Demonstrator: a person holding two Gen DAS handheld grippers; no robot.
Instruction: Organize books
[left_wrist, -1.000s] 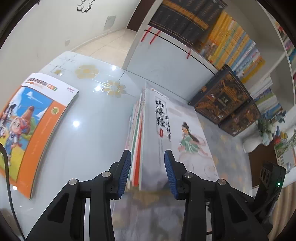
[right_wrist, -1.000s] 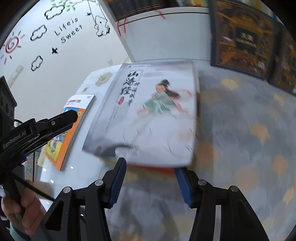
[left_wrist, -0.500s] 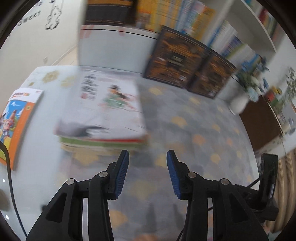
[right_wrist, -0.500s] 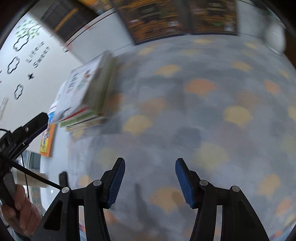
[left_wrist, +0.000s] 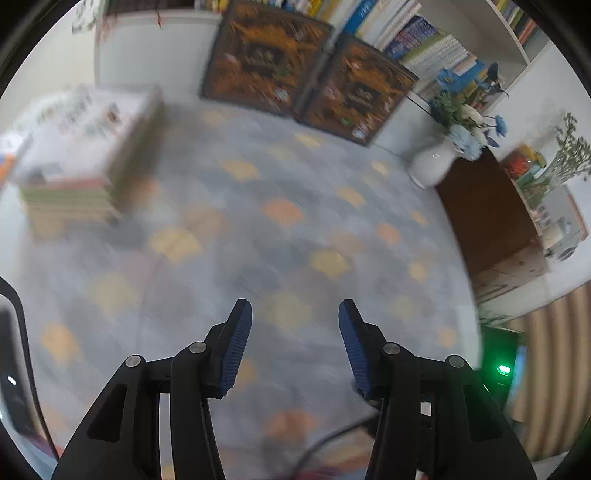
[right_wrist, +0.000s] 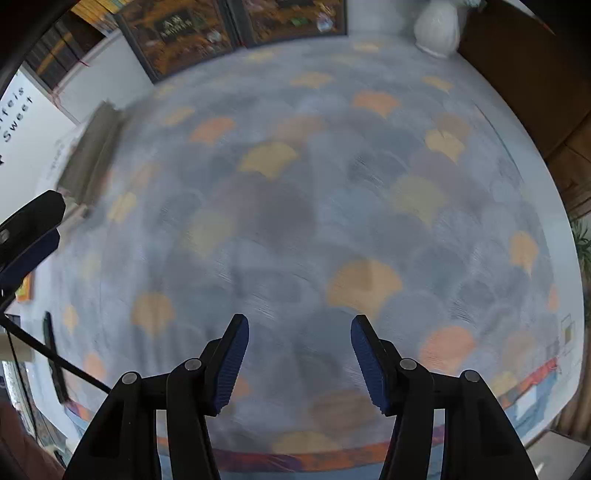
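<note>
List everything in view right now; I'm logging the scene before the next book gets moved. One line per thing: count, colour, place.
stack of books: one, pale top cover, green and red edges, far left on the mat; blurred
patterned mat: one, grey-blue with orange and yellow fan shapes, covers the tabletop
dark ornate boxes: two, brown-black with gold, upright along the mat's far edge
vase: one, white, holding blue and white flowers, far right corner
shelf books: many, mixed colours, shelves behind the boxes
left gripper: one, black with blue pads, open, nothing between them, jaws just been opening
right gripper: one, black with blue pads, open, empty, above the mat
</note>
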